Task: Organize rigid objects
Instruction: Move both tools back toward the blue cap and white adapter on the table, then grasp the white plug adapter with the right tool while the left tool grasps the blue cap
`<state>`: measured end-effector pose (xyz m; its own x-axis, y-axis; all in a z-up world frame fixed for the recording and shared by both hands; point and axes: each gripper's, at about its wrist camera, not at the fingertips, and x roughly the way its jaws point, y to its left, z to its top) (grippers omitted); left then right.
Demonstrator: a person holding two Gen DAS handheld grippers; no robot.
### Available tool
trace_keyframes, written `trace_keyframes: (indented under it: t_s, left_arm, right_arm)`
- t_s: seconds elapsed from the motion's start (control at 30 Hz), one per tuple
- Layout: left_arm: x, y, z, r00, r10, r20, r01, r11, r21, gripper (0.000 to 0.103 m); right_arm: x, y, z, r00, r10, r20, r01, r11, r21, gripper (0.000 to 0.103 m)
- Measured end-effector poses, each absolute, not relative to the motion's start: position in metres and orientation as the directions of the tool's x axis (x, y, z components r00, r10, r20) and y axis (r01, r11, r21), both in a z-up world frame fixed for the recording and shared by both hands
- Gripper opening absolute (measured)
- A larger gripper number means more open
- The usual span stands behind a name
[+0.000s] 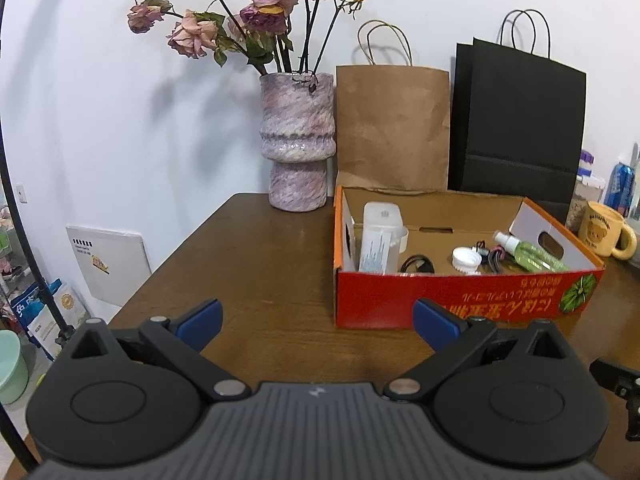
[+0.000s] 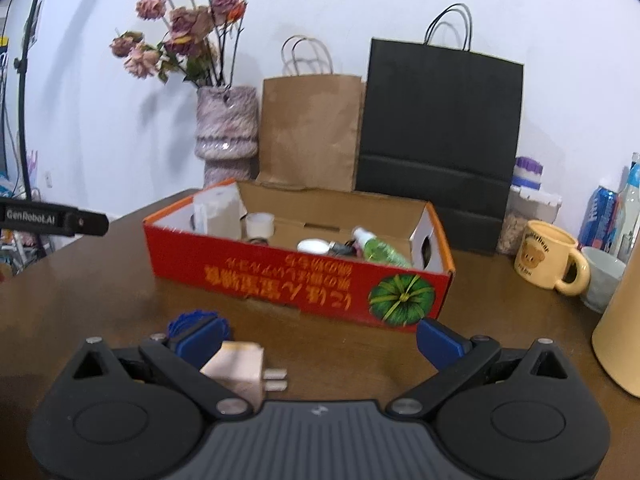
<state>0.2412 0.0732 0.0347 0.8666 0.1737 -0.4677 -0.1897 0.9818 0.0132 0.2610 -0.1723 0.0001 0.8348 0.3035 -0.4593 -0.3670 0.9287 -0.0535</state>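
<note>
Right claw (image 2: 318, 340) gapes wide over the counter (image 2: 100, 300); a white plug (image 2: 244, 366) lies at its seven o'clock, probably next for the red box (image 2: 304, 280). Left claw (image 1: 318, 322) hangs equally wide, empty.

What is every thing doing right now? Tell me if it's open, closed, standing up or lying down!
Left gripper: open, holding nothing.
Right gripper: open, white plug adapter lying between its fingers, not gripped.
Red cardboard box: open on top, upright.
Green spray bottle: lying down in the box.
White bottle cap: loose in the box.
Vase: upright, holding wilted roses.
Brown paper bag: standing.
Black paper bag: standing.
Yellow mug: upright.
</note>
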Motion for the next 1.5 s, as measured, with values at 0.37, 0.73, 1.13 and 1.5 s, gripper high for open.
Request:
trace_keyframes:
  t_s: [0.37,0.73,1.13,1.5]
  left_arm:
    - [0.225,0.093,0.013,0.844,0.184,-0.504,-0.184,0.982,0.050,0.103]
    - [0.226,0.097,0.005,0.838,0.168,-0.519,-0.182,0.983,0.024,0.103]
    - [0.224,0.090,0.008,0.842,0.176,-0.510,-0.178,0.983,0.046,0.103]
    - [0.227,0.066,0.012,0.838,0.160,-0.521,-0.148,0.987,0.066,0.103]
  right_arm:
    - [0.260,-0.142,-0.025,0.764,0.331,-0.554,-0.426,0.904,-0.047,0.103]
    - [0.279,-0.127,-0.036,0.721,0.346,-0.601,-0.421,0.907,0.017,0.062]
    - [0.277,-0.139,-0.031,0.748,0.353,-0.561,-0.399,0.916,0.045,0.056]
    - [0.281,-0.166,-0.020,0.786,0.343,-0.514,-0.354,0.932,0.080,0.056]
